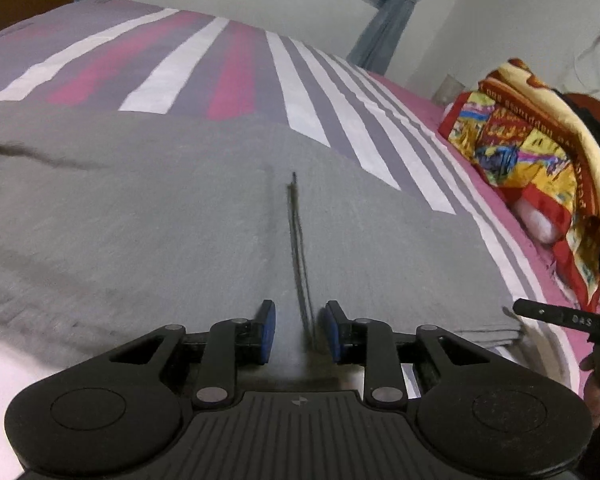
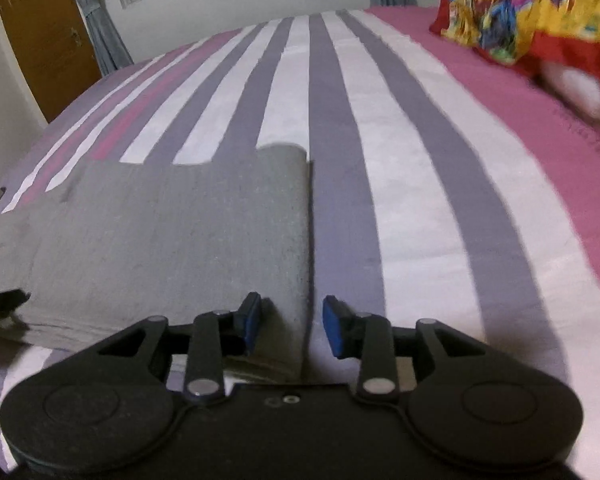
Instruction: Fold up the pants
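Grey pants lie flat on the striped bed, with a dark seam line running toward my left gripper. That gripper is open, its blue pads low over the near edge of the fabric on either side of the seam. In the right wrist view the pants lie folded in layers, their right edge straight. My right gripper is open, with the pants' near right corner between its pads. The right gripper's tip shows at the pants' right corner in the left wrist view.
The bed sheet has white, grey and pink stripes. A colourful red and yellow blanket lies heaped at the right, also in the right wrist view. A wall, window and curtains stand behind the bed; a wooden door is at left.
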Demonstrator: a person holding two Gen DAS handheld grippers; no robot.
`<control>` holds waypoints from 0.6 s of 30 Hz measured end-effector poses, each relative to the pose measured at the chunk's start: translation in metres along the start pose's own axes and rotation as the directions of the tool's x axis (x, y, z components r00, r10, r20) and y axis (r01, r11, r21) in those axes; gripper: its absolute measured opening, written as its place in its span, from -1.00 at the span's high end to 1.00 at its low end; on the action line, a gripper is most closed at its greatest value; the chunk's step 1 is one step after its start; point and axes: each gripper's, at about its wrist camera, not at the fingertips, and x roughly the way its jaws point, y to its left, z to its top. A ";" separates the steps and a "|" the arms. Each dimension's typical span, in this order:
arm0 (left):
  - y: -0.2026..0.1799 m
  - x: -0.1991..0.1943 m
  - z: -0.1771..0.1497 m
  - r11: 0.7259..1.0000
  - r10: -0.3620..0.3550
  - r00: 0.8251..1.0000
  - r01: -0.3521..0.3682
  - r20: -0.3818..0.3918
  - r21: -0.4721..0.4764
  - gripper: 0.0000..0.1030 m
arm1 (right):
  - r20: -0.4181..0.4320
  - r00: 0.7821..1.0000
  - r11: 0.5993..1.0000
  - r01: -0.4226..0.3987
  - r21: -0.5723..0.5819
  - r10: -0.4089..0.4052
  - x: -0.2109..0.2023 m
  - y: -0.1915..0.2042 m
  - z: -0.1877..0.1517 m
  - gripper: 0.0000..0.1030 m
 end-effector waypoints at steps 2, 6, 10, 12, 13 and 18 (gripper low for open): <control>0.008 -0.007 -0.003 0.998 0.055 0.998 -0.055 -0.005 -0.014 0.46 | -0.010 1.000 1.000 -0.011 -0.022 0.011 -0.002 0.004 -0.005 0.35; 0.040 -0.047 -0.012 0.990 0.090 0.992 -0.080 0.086 -0.116 0.45 | -0.001 1.000 0.999 0.029 -0.015 -0.029 -0.006 0.006 -0.007 0.31; 0.098 -0.092 -0.028 0.948 0.206 0.954 -0.139 0.217 -0.287 -0.62 | 0.036 0.999 1.000 0.015 0.024 -0.016 -0.019 0.002 -0.014 0.26; 0.142 -0.108 -0.041 0.883 0.249 0.932 -0.108 0.262 -0.456 -0.67 | 0.029 0.999 0.998 0.021 0.060 -0.022 -0.015 -0.003 -0.010 0.11; 0.164 -0.112 -0.047 0.836 0.251 0.931 -0.071 0.264 -0.544 -0.67 | 0.021 0.999 0.996 0.023 0.084 -0.025 -0.014 -0.007 -0.010 0.11; 0.260 -0.097 -0.078 0.563 0.104 0.905 0.287 0.412 -0.775 -0.66 | -0.010 0.999 0.981 0.042 0.190 -0.041 -0.007 -0.023 -0.009 0.11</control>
